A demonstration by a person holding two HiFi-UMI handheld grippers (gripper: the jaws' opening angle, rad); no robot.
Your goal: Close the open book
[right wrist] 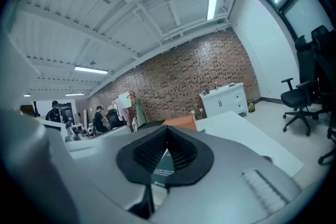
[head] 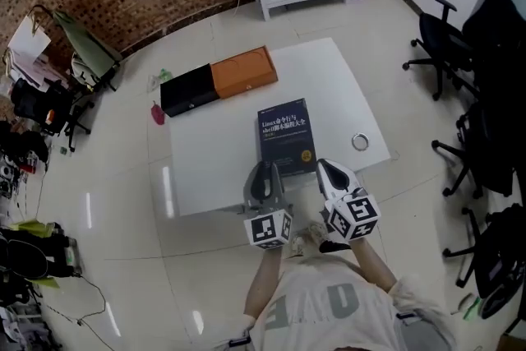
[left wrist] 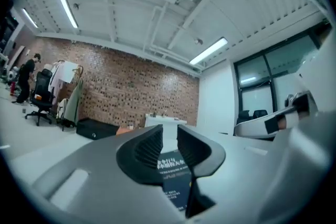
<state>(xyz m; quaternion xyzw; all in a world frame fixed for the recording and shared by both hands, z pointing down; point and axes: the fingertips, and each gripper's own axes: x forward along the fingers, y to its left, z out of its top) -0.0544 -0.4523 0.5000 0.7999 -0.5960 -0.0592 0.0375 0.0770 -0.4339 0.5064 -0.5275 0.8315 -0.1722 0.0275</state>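
at the far left corner of the white table (head: 205, 160) lies a long black and orange box (head: 218, 80), well apart from anything the task concerns. nearer the person, the left gripper (head: 265, 174) hangs above the table's near edge, pointing level and away from the person; in its own view the left gripper (left wrist: 169, 131) has its jaws released, a narrow gap between the ribbed pads and nothing in it, and the dark cover shows through that gap lower down. the book (head: 286, 136) lies flat in the middle of the table, front cover up and to all appearances already shut, its long axis running straight away from the person and its near short edge facing both grippers. it sits ahead of and below the jaws, between the two lines they point along: the left jaws stand over its near left corner, the right gripper (head: 333, 173) just off its near right corner, so neither hand is clearly nearer. the right gripper's jaws are clenched tip to tip on nothing. further right a small ring (head: 360, 141) rests by the table's edge. any next move looks to me like a downward reach, or none at all.
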